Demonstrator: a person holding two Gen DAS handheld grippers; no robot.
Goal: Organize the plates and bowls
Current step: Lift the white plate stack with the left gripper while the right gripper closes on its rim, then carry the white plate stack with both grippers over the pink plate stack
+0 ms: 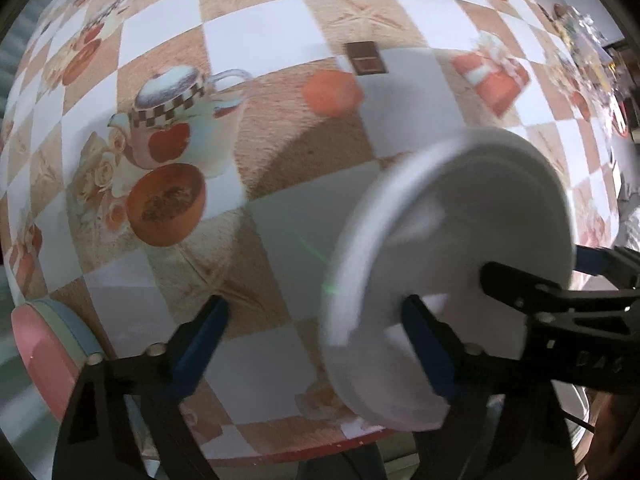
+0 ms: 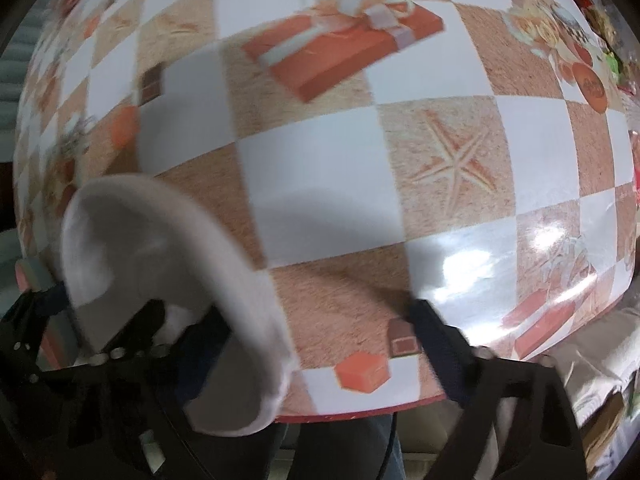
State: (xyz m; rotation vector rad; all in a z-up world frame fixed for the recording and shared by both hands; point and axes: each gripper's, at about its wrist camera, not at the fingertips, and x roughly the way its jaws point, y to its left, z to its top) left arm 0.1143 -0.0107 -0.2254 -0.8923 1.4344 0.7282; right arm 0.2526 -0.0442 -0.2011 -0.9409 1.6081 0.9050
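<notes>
A white bowl (image 1: 452, 264) hangs tilted on its side above the checkered table near its front edge. In the left wrist view my left gripper (image 1: 316, 320) stands wide open; its right finger (image 1: 428, 344) lies against the bowl's rim, nothing is between the fingers. A second black gripper finger (image 1: 520, 284) reaches into the bowl from the right. In the right wrist view the same bowl (image 2: 160, 248) is at the lower left, with my right gripper (image 2: 316, 328) open; its left finger (image 2: 200, 344) sits inside the bowl. The grip on the bowl is unclear.
The table carries a checkered cloth (image 1: 280, 40) printed with teapots, gift boxes and starfish. A stack of pink, green and blue plates (image 1: 48, 344) sits at the table's left front corner. Clutter (image 1: 584, 40) lies at the far right. The table's red front edge (image 2: 360, 410) is close.
</notes>
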